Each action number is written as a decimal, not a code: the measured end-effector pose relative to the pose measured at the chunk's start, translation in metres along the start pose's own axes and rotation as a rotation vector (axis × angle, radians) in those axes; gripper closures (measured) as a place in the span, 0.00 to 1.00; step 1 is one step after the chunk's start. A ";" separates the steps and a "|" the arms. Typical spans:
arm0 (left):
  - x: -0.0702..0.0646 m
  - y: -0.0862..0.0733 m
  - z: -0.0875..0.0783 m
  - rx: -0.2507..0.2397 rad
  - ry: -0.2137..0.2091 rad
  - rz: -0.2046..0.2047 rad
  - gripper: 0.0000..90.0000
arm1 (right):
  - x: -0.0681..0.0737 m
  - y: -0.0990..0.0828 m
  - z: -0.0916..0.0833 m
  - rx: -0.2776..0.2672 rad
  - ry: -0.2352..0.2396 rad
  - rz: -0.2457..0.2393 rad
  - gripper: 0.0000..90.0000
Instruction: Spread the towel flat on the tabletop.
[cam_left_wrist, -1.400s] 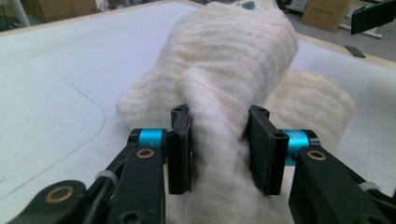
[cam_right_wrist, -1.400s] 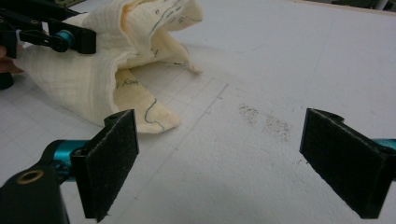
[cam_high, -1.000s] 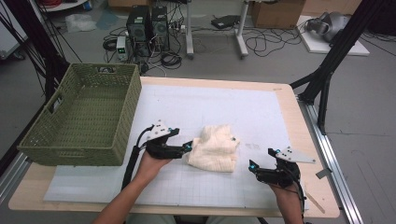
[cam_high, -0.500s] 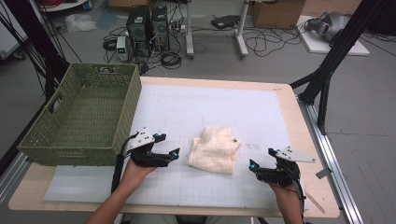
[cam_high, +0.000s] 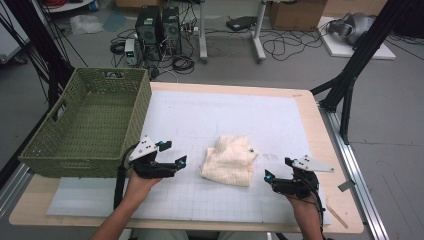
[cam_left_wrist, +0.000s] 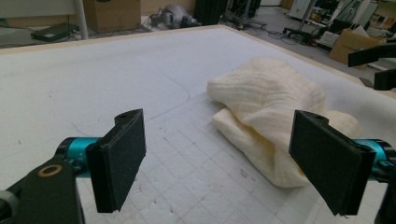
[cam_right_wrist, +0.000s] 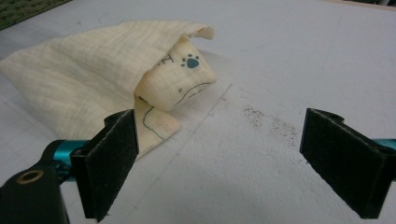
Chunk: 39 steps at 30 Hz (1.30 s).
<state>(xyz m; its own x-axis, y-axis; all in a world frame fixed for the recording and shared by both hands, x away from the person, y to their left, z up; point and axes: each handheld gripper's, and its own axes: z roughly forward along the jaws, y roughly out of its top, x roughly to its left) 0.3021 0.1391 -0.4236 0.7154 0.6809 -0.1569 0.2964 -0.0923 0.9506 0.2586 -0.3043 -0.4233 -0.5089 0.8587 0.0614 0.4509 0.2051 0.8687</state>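
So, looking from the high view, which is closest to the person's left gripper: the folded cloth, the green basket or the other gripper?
From the left gripper:
1. Green basket, just beside it, to its left.
2. Folded cloth, mid-table, to its right.
3. Right gripper, beyond the cloth.

Both grippers, left (cam_high: 172, 154) and right (cam_high: 277, 169), are black with teal joints, grey top plates (three-cornered) and trailing black cables.
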 end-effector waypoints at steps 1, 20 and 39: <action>0.001 0.000 0.000 -0.002 0.001 -0.007 0.21 | 0.000 0.000 0.001 0.003 0.002 -0.003 0.12; -0.009 0.014 0.013 0.003 0.023 -0.020 0.25 | -0.007 0.008 0.006 0.003 0.001 -0.029 0.12; -0.057 0.029 0.097 0.117 -0.131 0.023 0.43 | -0.019 0.007 0.009 0.009 0.034 0.007 0.24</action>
<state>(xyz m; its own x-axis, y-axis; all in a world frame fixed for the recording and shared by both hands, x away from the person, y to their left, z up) 0.3316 0.0274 -0.4128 0.7968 0.5779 -0.1765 0.3451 -0.1955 0.9180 0.2782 -0.3151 -0.4227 -0.5303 0.8436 0.0842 0.4607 0.2033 0.8640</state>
